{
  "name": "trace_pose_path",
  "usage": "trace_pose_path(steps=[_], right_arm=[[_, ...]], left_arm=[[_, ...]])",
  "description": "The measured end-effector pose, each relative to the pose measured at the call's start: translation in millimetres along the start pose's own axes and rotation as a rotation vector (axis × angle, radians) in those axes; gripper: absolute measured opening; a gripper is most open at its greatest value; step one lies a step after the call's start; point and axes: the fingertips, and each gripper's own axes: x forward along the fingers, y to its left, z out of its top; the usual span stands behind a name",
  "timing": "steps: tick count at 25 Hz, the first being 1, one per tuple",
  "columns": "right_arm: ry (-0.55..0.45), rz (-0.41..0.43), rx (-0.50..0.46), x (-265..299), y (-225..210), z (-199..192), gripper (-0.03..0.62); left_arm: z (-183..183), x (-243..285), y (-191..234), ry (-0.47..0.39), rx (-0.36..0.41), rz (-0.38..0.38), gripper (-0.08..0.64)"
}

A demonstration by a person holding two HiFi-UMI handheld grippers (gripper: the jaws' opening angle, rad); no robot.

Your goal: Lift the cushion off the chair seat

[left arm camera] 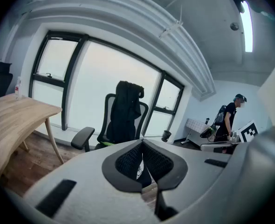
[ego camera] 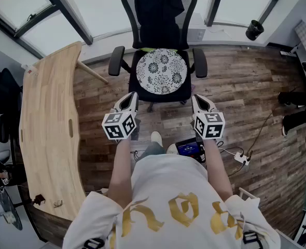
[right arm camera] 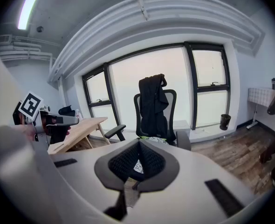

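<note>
left gripper (ego camera: 133, 96), short of the chair (ego camera: 116, 60), has its jaws pressed together on nothing. the round cushion (ego camera: 161, 71) lies flat on the seat (ego camera: 168, 98). right gripper (ego camera: 195, 98) is closed and empty too. unopened, they'd likely just shove the cushion off.

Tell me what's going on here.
A person stands facing a black office chair, holding a gripper in each hand. The left gripper and right gripper are both shut and empty, held short of the seat. The round patterned cushion lies on the seat, untouched, so the lift has not begun. A dark jacket hangs over the backrest.
</note>
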Motion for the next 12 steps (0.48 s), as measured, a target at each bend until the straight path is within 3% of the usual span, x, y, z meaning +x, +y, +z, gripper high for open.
trace_pose_path(steps=[6, 12], right_arm=[[0.000, -0.042, -0.060, -0.7, -2.9, 1.7, 0.011], [-0.006, -0.014, -0.054, 4.4, 2.5, 1.5, 0.011]], left_arm=[[-1.7, 0.5, 1.4, 0.011, 0.004, 0.003, 0.009], [-7.1, 3.6, 3.3, 0.034, 0.014, 0.013, 0.009]])
